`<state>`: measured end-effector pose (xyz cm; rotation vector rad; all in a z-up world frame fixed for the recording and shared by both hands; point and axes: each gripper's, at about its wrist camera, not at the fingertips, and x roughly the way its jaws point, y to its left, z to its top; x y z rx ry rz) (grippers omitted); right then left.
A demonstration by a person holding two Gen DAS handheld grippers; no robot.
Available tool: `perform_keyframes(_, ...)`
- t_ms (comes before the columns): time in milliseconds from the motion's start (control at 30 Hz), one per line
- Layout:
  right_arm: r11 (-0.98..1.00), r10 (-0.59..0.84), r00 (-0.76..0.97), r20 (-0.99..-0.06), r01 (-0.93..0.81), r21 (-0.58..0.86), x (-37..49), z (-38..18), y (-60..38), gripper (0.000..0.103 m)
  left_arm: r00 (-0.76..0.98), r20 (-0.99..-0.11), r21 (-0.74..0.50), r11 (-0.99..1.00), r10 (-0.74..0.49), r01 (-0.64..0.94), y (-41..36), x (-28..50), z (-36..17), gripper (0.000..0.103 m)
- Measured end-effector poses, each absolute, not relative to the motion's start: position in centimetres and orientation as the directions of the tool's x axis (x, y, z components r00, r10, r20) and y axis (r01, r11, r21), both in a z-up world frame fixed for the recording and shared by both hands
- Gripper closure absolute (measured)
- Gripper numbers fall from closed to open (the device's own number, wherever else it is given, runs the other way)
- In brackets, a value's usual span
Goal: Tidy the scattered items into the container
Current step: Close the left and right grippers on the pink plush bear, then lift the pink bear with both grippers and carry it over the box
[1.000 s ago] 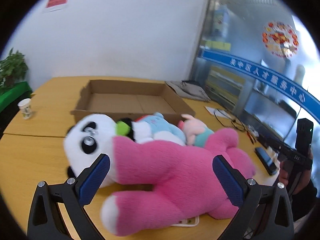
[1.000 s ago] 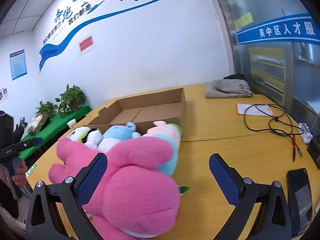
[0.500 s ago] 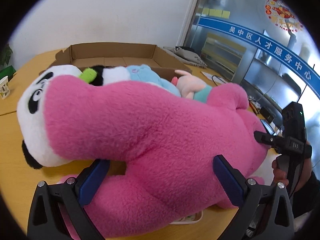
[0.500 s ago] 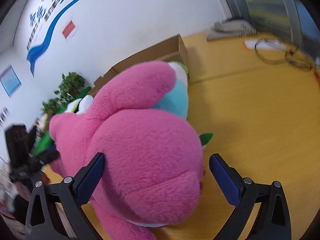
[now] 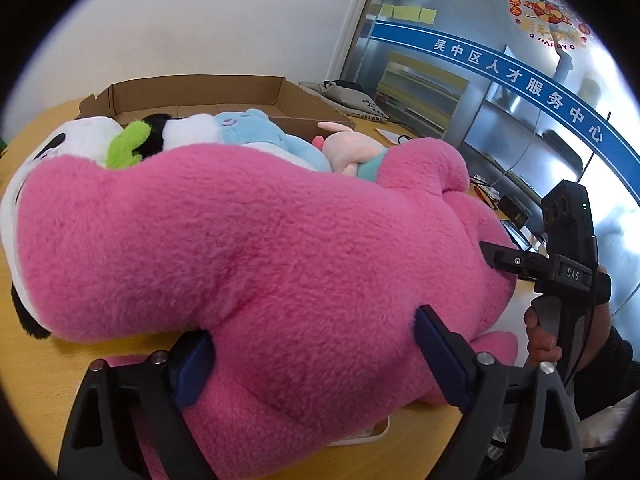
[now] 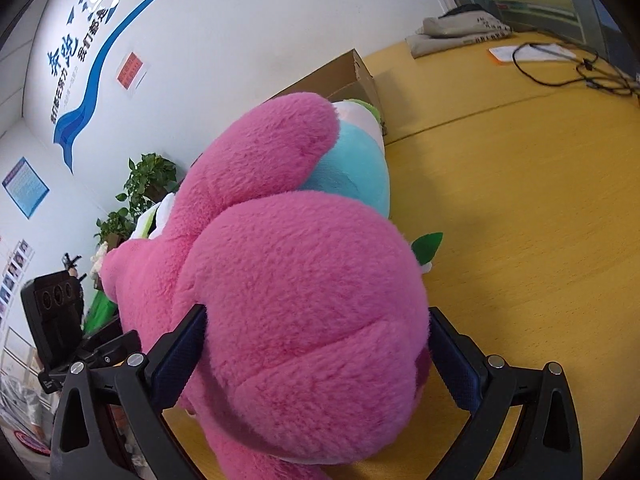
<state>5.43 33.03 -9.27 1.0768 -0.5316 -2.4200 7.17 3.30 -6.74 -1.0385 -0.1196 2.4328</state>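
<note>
A big pink plush toy (image 5: pixel 260 240) lies on the yellow table and fills both views. My left gripper (image 5: pixel 316 356) has its blue pads pressed into the toy's body on either side. My right gripper (image 6: pixel 316 356) has its pads pressed against the toy's round pink end (image 6: pixel 304 312). Behind it lie a panda plush (image 5: pixel 72 140), a light blue plush (image 5: pixel 256 128) and a pale pink plush (image 5: pixel 352 148). The open cardboard box (image 5: pixel 192 92) stands behind them; in the right wrist view only its corner (image 6: pixel 356 76) shows.
A folded grey bag (image 6: pixel 460 28) and a black cable with paper (image 6: pixel 560 64) lie at the table's far right. Potted plants (image 6: pixel 148 184) stand at the left. A white flat item (image 5: pixel 360 436) lies under the pink toy.
Both grippers have moved in onto the pink plush and their jaws have narrowed until the pads press into it. The toy now fills more of each view.
</note>
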Motion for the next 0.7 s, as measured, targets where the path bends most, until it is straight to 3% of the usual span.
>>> perform_keyframes(100, -0.857, -0.499, -0.621, -0.604, 0.251, 0.449, 6.3, -8.5, 32.2, 0.001, -0.592, -0.655, -0.278, -0.879, 0.469, -0.388, 2.7, 7.6, -6.5, 0.029)
perform_keyframes(267, -0.883, -0.461, -0.651, -0.603, 0.272, 0.382, 7.8, -7.2, 30.9, 0.012, -0.627, -0.645, -0.246, -0.895, 0.438, -0.372, 2.3, 9.3, -5.8, 0.047)
perform_keyframes(500, -0.899, -0.437, -0.676, -0.593, 0.315, 0.303, 10.4, -5.2, 28.8, 0.021, -0.635, -0.643, -0.273, -0.903, 0.428, -0.332, 0.7, 11.1, -4.7, 0.049)
perform_keyframes(700, -0.89, -0.455, -0.703, -0.547, 0.357, 0.282, 11.2, -2.3, 27.4, 0.022, -0.697, -0.587, -0.245, -0.911, 0.412, -0.332, -0.7, 11.4, -0.7, 0.049)
